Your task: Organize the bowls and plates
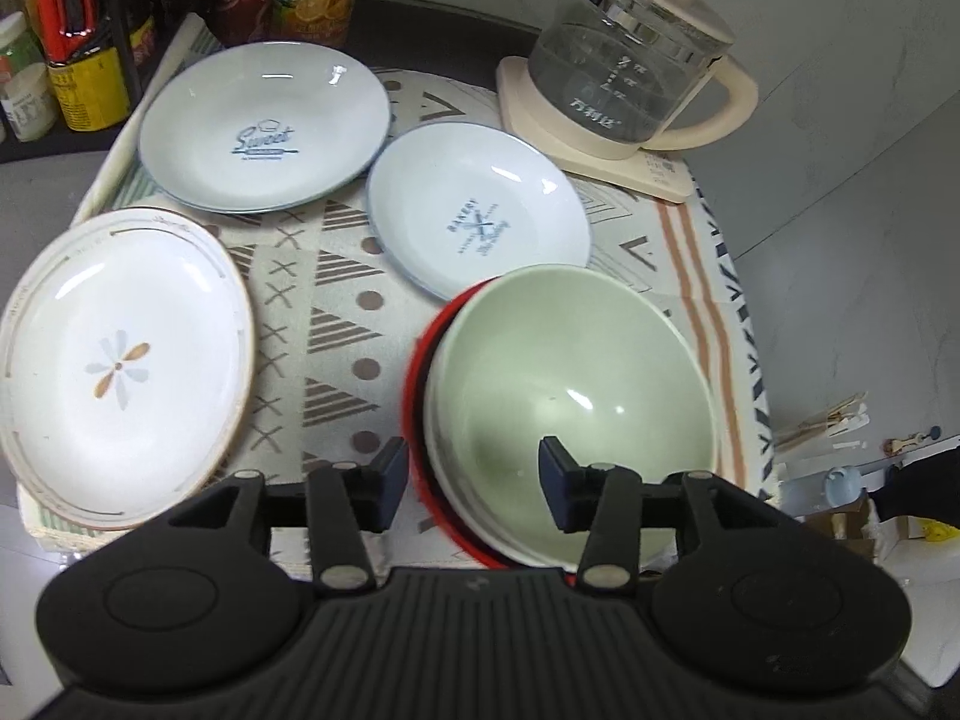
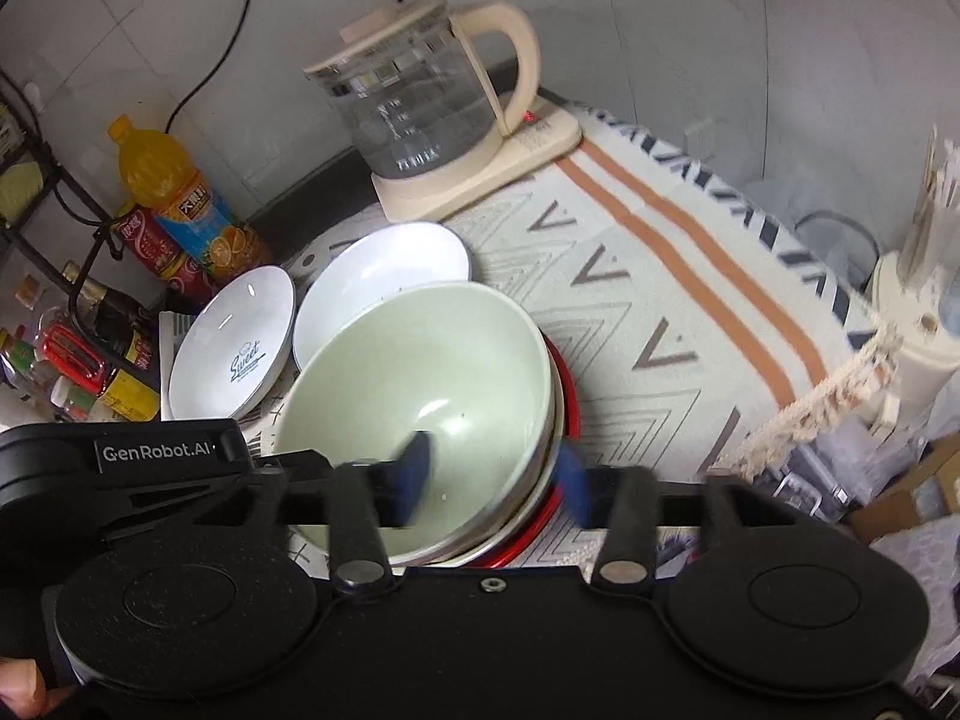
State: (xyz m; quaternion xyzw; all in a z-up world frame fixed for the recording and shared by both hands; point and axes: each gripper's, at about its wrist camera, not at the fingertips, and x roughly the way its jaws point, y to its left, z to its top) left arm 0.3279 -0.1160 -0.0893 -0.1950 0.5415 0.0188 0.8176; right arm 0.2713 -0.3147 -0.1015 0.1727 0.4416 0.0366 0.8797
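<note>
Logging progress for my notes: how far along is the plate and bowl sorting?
Done: pale green bowl nested on a white bowl and red bowl. In hand: left gripper and right gripper straddle that stack's rim, jaws apart. Left: three plates, including the flower-print plate, lie unstacked.

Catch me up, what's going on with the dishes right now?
The right gripper straddles the rim of the green bowl, which is nested in a stack with a white bowl and a red one at the bottom; whether it is clamped is unclear. The left gripper is open, straddling the stack's other side. Three plates lie separately on the patterned cloth: the flower plate, Sweet plate and Bakery plate.
</note>
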